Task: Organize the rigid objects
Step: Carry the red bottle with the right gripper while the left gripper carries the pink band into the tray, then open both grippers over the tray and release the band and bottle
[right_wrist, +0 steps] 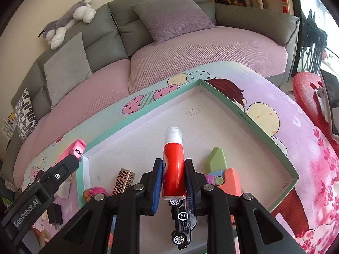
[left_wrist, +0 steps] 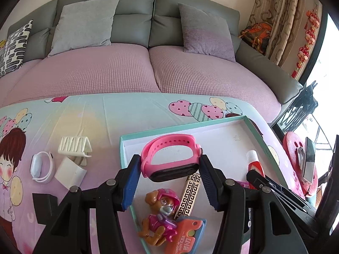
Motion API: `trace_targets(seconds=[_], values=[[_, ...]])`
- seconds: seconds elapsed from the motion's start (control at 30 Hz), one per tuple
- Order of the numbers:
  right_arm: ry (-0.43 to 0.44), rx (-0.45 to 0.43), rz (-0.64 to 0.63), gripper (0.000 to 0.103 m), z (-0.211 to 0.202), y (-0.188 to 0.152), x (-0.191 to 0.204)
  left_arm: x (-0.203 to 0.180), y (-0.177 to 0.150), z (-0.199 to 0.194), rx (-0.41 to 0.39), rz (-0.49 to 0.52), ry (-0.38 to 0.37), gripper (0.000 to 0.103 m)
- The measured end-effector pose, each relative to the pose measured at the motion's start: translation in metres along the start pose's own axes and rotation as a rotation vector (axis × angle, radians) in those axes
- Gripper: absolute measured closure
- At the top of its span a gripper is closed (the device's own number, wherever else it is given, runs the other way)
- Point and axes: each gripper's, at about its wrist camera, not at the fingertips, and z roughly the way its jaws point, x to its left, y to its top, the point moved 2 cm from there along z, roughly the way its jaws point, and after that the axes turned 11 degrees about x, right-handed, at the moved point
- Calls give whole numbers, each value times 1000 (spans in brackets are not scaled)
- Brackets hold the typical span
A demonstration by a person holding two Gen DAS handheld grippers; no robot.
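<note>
Left gripper (left_wrist: 170, 165) clamps a pink watch (left_wrist: 171, 158) by the two ends of its looped band, blue ribbed pads pressing the soft silicone at centre frame, the glossy black face tipped downward. Holding it by the band's ends likely keeps the loop from folding as it hangs over the tray (left_wrist: 239, 119), a shallow white cardboard lid with a teal rim filling the lower right of the left-wrist view.

Right gripper (right_wrist: 173, 177) is closed on a red tube (right_wrist: 173, 163), a smooth cylinder with a ridged white cap pointing toward the upper frame; a grip across the barrel probably stops it rolling. It too hangs over the tray.

Already lying inside, at bottom centre: a hard plastic puppy figure (left_wrist: 161, 213), a gold patterned case (left_wrist: 189, 194), a black toy car (right_wrist: 183, 222) and pastel blocks (right_wrist: 220, 169). At left frame, a white watch (left_wrist: 40, 167) and white clip (left_wrist: 73, 146) remain on the printed cloth (left_wrist: 84, 114), seemingly yet to be gathered.
</note>
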Motion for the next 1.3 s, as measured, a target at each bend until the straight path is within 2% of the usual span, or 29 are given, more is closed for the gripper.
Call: trace_targets(seconds=[0.5, 0.6, 0.83, 0.9, 0.93, 0.97, 1.03, 1.07, 1.2, 1.3], values=[[-4, 38, 9, 81, 8, -2, -5, 2, -4, 19, 38, -15, 19, 46], [1, 40, 5, 80, 8, -2, -4, 2, -4, 19, 42, -16, 29, 38], [-13, 53, 0, 79, 9, -1, -4, 9, -4, 17, 54, -28, 57, 36], [-24, 55, -1, 73, 8, -1, -5, 13, -3, 14, 52, -39, 74, 35], [-30, 55, -1, 65, 8, -1, -5, 15, -3, 12, 50, -44, 86, 33], [-36, 55, -1, 58, 8, -1, -5, 17, -3, 11, 49, -51, 101, 31], [-42, 52, -5, 51, 8, 0, -5, 23, -2, 7, 37, -64, 128, 19], [-44, 52, -7, 47, 7, 0, -4, 25, -2, 5, 29, -69, 135, 19], [-58, 55, -29, 39, 8, -1, 0, 38, -1, 2, 15, -104, 168, 11], [-80, 55, -42, 29, 9, -1, 2, 47, -1, 3, 23, -134, 191, 11]])
